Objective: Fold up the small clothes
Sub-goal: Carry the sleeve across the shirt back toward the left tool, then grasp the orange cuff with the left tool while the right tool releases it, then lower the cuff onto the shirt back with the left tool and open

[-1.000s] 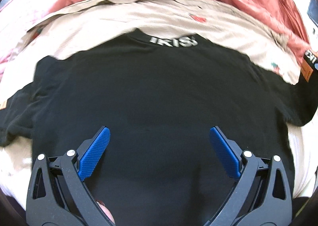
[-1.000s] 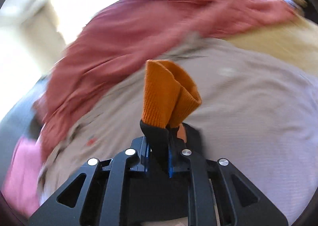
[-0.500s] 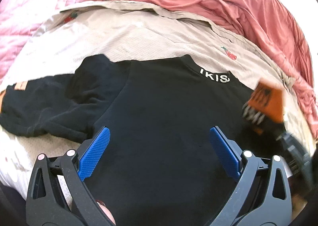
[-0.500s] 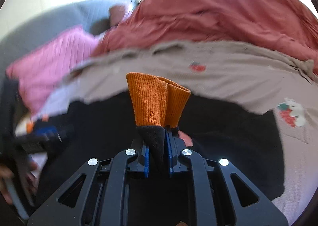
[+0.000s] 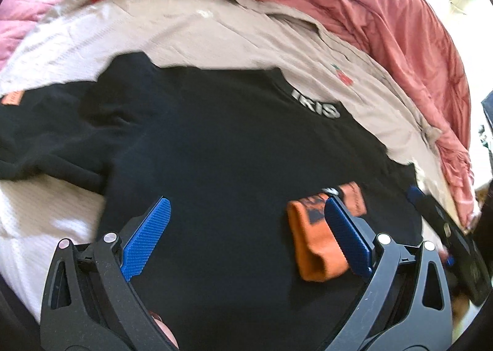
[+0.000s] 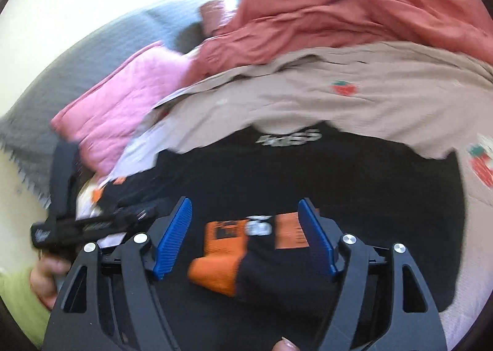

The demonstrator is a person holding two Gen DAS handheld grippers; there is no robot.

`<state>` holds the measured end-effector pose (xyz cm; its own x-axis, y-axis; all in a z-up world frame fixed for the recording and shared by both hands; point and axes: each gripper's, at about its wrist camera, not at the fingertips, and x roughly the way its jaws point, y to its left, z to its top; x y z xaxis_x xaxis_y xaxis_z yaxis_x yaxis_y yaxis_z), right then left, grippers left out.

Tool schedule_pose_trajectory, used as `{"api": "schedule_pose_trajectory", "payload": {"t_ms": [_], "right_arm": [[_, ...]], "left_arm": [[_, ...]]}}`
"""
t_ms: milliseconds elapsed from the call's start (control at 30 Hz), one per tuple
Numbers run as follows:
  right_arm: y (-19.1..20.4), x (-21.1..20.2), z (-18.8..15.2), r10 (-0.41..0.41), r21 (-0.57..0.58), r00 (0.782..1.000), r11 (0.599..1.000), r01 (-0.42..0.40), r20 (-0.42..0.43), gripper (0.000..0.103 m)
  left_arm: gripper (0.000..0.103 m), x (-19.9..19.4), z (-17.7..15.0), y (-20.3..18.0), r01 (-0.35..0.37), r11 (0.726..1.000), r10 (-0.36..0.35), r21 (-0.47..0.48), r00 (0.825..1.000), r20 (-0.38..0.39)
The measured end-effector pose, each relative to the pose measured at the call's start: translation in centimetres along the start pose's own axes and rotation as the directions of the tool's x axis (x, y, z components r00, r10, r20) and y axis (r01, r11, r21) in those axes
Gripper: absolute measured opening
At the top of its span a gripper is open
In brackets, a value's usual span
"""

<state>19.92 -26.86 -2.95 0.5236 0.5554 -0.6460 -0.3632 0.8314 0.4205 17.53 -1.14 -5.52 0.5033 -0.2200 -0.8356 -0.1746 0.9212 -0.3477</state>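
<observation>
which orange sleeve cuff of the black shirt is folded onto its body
The orange ribbed cuff on the right in the left wrist view, lying on the black long-sleeved shirt. The other orange cuff lies outstretched at far left.

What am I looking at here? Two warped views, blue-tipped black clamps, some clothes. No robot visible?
No robot arm: a person holds one hand-held gripper in each hand, and each carries a fisheye camera that looks along its two blue-padded fingers, hence the warping.

The left wrist view shows the left hand-held gripper open, with nothing between its pads, over a black sweatshirt spread on a beige sheet. The right sleeve's orange cuff lies folded in across the body.

The right wrist view shows the right hand-held gripper with its jaws opening; the same cuff lies between the pads, which do not press on it. The left gripper also shows at that picture's left edge.

Behind lie a rust-red blanket, a pink quilt and grey fabric.
</observation>
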Motion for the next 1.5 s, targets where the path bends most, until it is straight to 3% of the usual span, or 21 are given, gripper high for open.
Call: {"api": "schedule_pose_trajectory", "payload": {"t_ms": [67, 200, 433, 467, 533, 600, 633, 733, 833, 967, 1067, 1200, 1333, 1500], "right_arm": [[-1.5, 0.0, 0.2, -0.050, 0.061, 0.999, 0.997, 0.050, -0.002, 0.070], [-3.8, -0.8, 0.3, -0.087, 0.144, 0.996, 0.986, 0.085, 0.009, 0.070], [-6.4, -2.2, 0.7, -0.142, 0.217, 0.989, 0.968, 0.128, 0.051, 0.070], [-6.8, -2.4, 0.8, -0.146, 0.230, 0.988, 0.964, 0.129, 0.056, 0.070], [-7.6, -2.7, 0.9, -0.154, 0.256, 0.986, 0.958, 0.132, 0.067, 0.070], [-8.6, -3.3, 1.0, -0.176, 0.284, 0.981, 0.948, 0.146, 0.082, 0.070], [-9.0, -3.6, 1.0, -0.179, 0.296, 0.980, 0.944, 0.146, 0.086, 0.070], [-10.7, -4.5, 1.0, -0.189, 0.359, 0.976, 0.923, 0.140, 0.106, 0.070], [-12.4, -5.5, 0.8, -0.191, 0.432, 0.973, 0.894, 0.118, 0.130, 0.070], [-14.0, -6.5, 0.5, -0.214, 0.486, 0.966, 0.866, 0.119, 0.144, 0.070], [-14.3, -6.5, 0.6, -0.226, 0.491, 0.964, 0.861, 0.130, 0.140, 0.070], [-13.3, -5.8, 0.8, -0.255, 0.438, 0.960, 0.880, 0.184, 0.110, 0.070], [-11.7, -4.5, 1.0, -0.282, 0.354, 0.956, 0.905, 0.237, 0.081, 0.070], [-8.6, -1.9, 0.8, -0.282, 0.209, 0.959, 0.940, 0.269, 0.031, 0.070]], "left_arm": [[0.091, 0.8, -0.5, -0.9, 0.017, 1.000, -0.016, 0.007, 0.999, -0.039], [0.059, 3.0, -1.7, -2.6, 0.048, 0.999, -0.049, -0.008, 0.991, -0.124], [0.058, 4.8, -2.4, -6.2, -0.054, 0.996, 0.060, 0.064, 0.993, -0.105], [0.041, 5.0, -2.4, -6.6, -0.066, 0.994, 0.074, 0.082, 0.993, -0.097], [0.034, 5.1, -2.4, -7.4, -0.108, 0.988, 0.119, 0.111, 0.989, -0.091], [0.012, 5.0, -2.1, -7.8, -0.145, 0.980, 0.156, 0.134, 0.985, -0.073], [0.007, 4.8, -1.9, -7.7, -0.121, 0.983, 0.132, 0.135, 0.989, -0.073], [0.005, 3.6, -0.6, -8.3, -0.083, 0.983, 0.093, 0.162, 0.994, -0.058], [0.005, 1.1, 1.3, -9.6, -0.091, 0.965, 0.085, 0.245, 0.996, 0.035], [0.005, -3.1, 5.5, -9.8, -0.151, 0.950, 0.099, 0.275, 0.976, 0.193], [0.005, -4.6, 8.0, -8.0, -0.204, 0.946, 0.142, 0.252, 0.959, 0.244], [0.005, -2.7, 9.0, -4.5, -0.229, 0.953, 0.199, 0.199, 0.967, 0.161], [0.006, 0.0, 8.0, -1.7, -0.250, 0.952, 0.243, 0.176, 0.968, 0.065], [0.009, 1.4, 7.0, 0.4, -0.261, 0.952, 0.257, 0.160, 0.965, 0.044]]}}
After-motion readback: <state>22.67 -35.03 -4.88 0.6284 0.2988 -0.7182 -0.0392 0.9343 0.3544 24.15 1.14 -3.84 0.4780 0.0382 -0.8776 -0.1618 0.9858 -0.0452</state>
